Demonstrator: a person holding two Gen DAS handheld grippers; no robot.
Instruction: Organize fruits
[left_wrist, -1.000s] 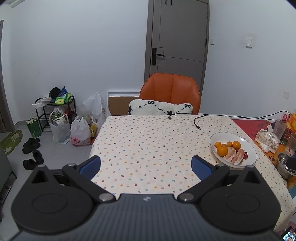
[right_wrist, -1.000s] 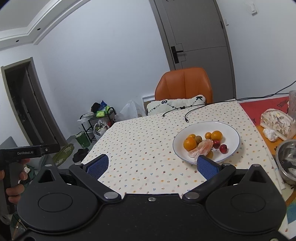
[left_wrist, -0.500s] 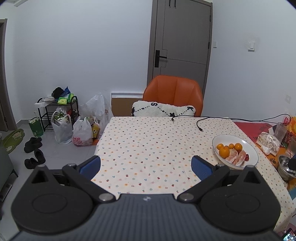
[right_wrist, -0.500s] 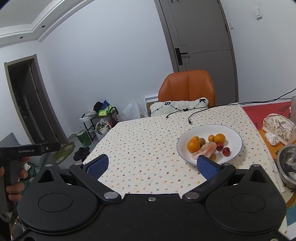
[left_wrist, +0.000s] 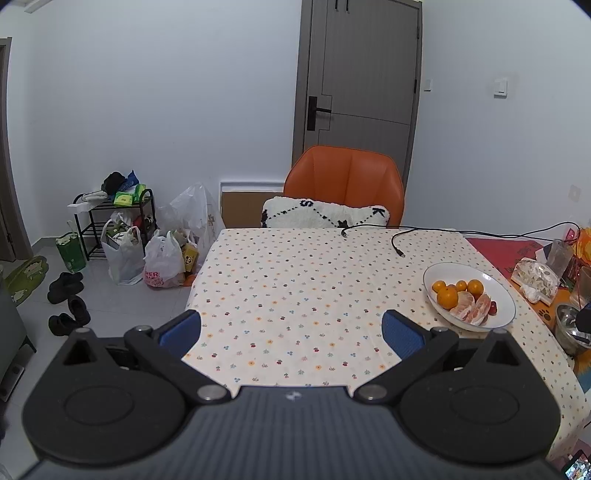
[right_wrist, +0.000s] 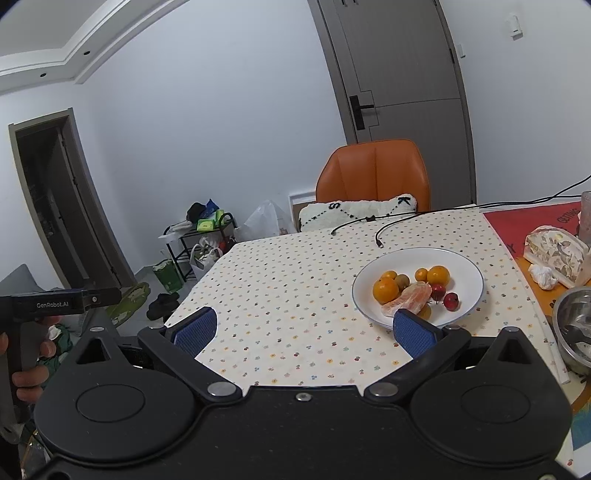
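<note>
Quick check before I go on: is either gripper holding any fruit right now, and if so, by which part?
Nothing is held. The left gripper and right gripper both stand wide open over the tablecloth; all the fruit lies on the white plate.

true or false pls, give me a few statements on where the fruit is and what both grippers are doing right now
1. All the fruit sits on the white plate. True.
2. The right gripper is shut on an orange. False: it is open and empty.
3. The left gripper is open and holds nothing. True.
4. The plate stands on the orange chair. False: it rests on the dotted tablecloth.
</note>
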